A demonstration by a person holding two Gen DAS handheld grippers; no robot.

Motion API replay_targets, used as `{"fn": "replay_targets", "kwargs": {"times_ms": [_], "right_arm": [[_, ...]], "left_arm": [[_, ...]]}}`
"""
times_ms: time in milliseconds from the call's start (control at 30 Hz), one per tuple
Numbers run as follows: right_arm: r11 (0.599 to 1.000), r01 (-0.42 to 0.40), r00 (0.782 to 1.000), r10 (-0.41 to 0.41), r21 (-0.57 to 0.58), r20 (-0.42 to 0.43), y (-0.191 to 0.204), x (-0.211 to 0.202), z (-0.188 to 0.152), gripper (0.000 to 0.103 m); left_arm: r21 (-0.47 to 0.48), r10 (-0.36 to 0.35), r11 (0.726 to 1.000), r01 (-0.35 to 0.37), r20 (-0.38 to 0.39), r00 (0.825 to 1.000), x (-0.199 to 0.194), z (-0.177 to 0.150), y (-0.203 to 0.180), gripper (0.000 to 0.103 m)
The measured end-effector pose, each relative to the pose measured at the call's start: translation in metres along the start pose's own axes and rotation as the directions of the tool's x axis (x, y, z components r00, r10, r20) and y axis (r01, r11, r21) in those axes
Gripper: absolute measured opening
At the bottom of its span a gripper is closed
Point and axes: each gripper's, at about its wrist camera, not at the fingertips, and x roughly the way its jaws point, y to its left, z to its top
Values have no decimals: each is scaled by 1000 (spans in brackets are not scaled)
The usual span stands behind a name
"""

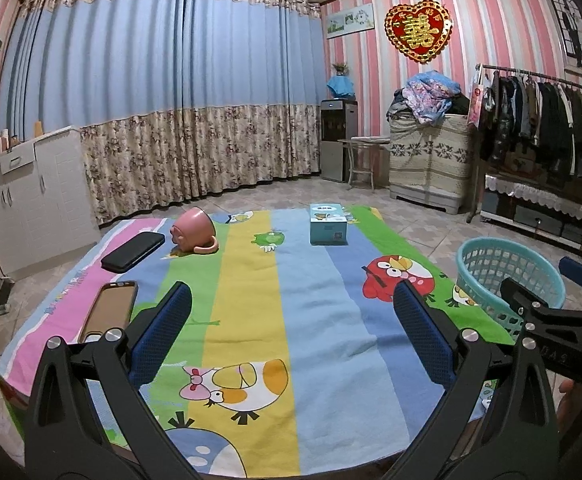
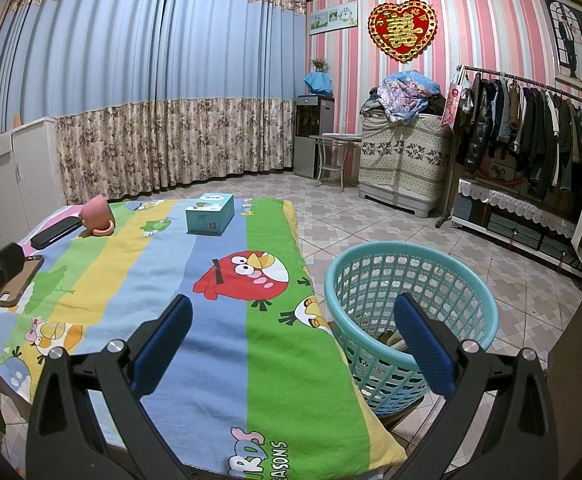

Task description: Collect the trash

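The table (image 1: pixel 311 320) is covered in soft, matt printed cloth. Left tongs (image 1: pixel 291 320) and right tongs (image 2: pixel 293 328) are matt black plastic with shiny metal rivets and rough, textured blue pads (image 1: pixel 423 336). The basket (image 2: pixel 467 300) is glossy perforated turquoise plastic. The pink mug (image 1: pixel 193 230) looks smooth; the box (image 1: pixel 328 225) is printed cardboard.

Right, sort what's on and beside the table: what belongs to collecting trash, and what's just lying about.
Part of the job:
- turquoise basket, beside the table, something already in its bottom
- left tool and right tool, both open and empty

Just lying about:
- tipped-over pink mug
- tissue box
- black case
- phone

No obvious trash shows on the cloth.
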Motion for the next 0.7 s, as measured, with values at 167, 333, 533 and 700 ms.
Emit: {"fn": "replay_targets", "kwargs": {"times_ms": [167, 333, 533, 700], "right_arm": [[1000, 0, 1000, 0, 1, 1, 1, 0, 0, 99], [1000, 0, 1000, 0, -1, 1, 0, 0, 0, 99], [1000, 1, 1000, -1, -1, 1, 1, 1, 0, 99], [1000, 0, 1000, 0, -2, 1, 0, 1, 0, 99]], "left_arm": [[-27, -11, 1000, 11, -11, 1000, 0, 1, 4, 98], [-24, 11, 1000, -11, -5, 1000, -3, 1, 3, 98], [-20, 27, 999, -27, -13, 1000, -2, 3, 1, 98], [-8, 39, 999, -39, 3, 999, -5, 3, -2, 98]]}}
